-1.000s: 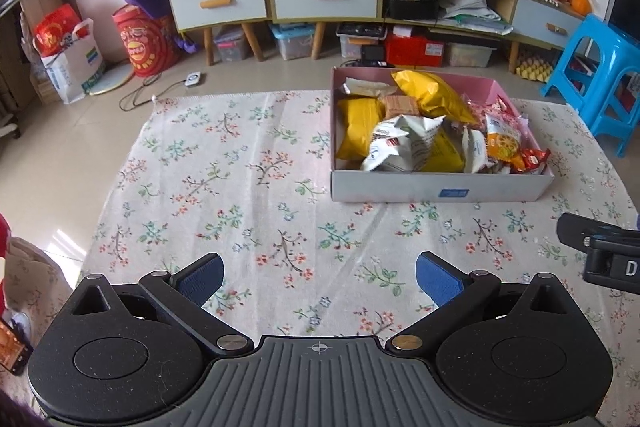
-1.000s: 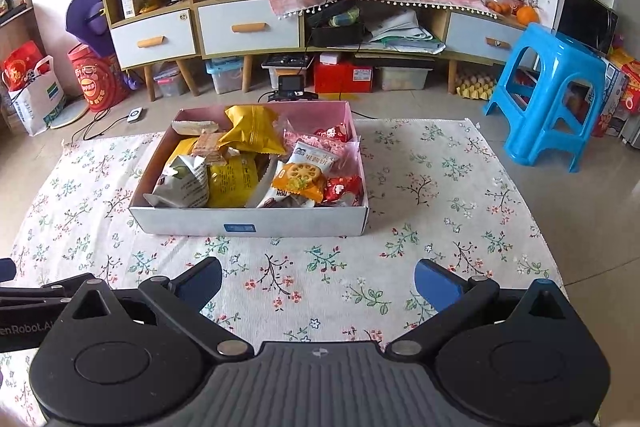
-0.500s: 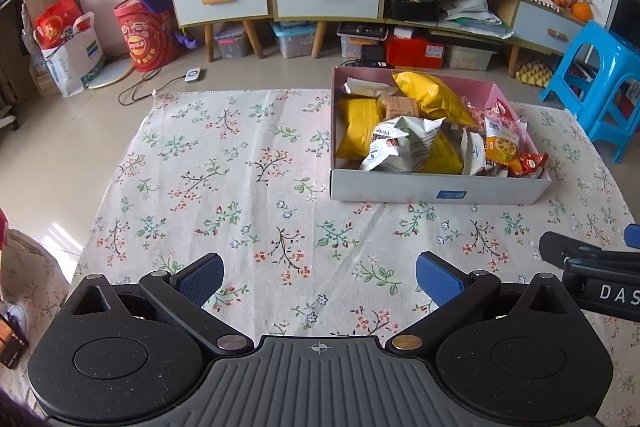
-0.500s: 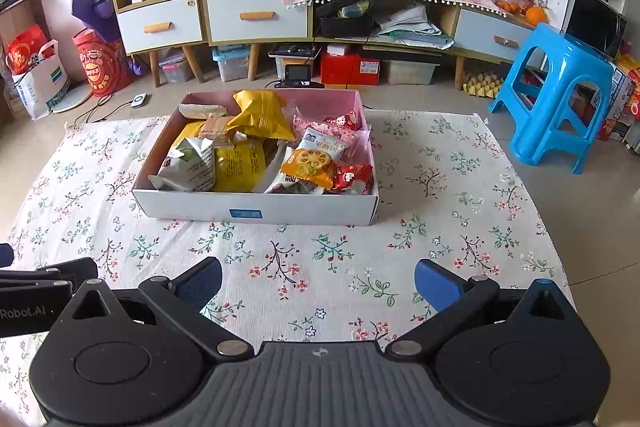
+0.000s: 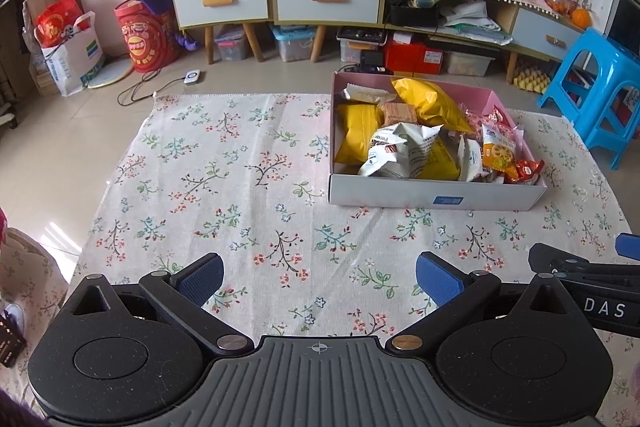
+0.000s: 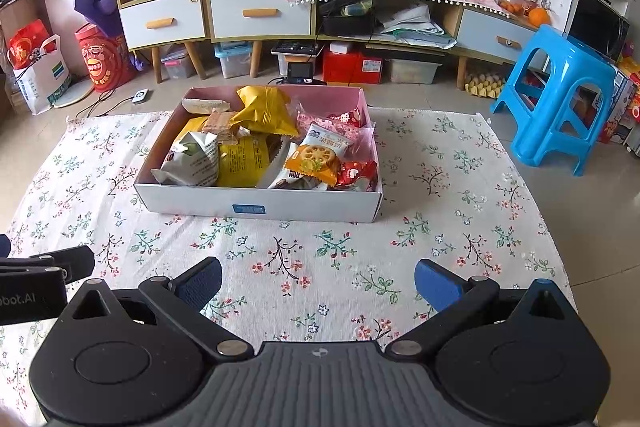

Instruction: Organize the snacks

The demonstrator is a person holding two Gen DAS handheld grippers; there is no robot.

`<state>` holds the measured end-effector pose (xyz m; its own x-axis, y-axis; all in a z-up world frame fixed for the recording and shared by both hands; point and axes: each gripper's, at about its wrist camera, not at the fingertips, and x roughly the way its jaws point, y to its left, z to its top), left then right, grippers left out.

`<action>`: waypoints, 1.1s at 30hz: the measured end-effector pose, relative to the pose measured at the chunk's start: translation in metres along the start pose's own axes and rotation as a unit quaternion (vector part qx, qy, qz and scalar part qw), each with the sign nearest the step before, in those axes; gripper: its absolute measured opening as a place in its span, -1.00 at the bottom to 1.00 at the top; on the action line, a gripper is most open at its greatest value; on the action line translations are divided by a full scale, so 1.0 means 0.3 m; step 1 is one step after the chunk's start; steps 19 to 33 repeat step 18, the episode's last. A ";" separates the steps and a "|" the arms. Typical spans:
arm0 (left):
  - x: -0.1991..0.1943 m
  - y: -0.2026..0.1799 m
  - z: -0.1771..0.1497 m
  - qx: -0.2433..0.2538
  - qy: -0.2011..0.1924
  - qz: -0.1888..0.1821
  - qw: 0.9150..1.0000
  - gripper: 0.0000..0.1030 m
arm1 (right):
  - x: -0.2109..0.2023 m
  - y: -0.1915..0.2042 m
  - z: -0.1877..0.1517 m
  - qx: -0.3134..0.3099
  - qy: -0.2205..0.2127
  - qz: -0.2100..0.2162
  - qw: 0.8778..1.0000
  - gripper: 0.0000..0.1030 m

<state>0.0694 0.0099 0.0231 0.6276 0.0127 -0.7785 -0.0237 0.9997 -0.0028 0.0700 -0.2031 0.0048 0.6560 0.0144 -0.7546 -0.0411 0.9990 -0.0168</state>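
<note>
Left hand-held gripper [image 5: 319, 273] and right hand-held gripper [image 6: 318, 277] agape, empty, side by side

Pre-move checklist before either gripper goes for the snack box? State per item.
1. Left gripper empty, jaws wide apart: ok.
2. Right gripper empty, jaws wide apart: ok.
3. Snack box open on top, packets reachable: ok.
4. Snacks sorted: not ok; the yellow bag, white packet and orange packet lie heaped over one another.
5. Bare floral cloth between both grippers and the box, nothing in the way: ok.
6. Destination for sorted snacks: cannot tell; no second container shows on the cloth.
</note>
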 end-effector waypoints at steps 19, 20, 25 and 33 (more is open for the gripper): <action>0.003 -0.006 -0.006 0.004 -0.001 0.000 1.000 0.99 | 0.005 0.007 -0.006 -0.004 0.003 0.001 1.000 0.82; 0.003 -0.006 -0.006 0.004 -0.001 0.000 1.000 0.99 | 0.005 0.007 -0.006 -0.004 0.003 0.001 1.000 0.82; 0.003 -0.006 -0.006 0.004 -0.001 0.000 1.000 0.99 | 0.005 0.007 -0.006 -0.004 0.003 0.001 1.000 0.82; 0.003 -0.006 -0.006 0.004 -0.001 0.000 1.000 0.99 | 0.005 0.007 -0.006 -0.004 0.003 0.001 1.000 0.82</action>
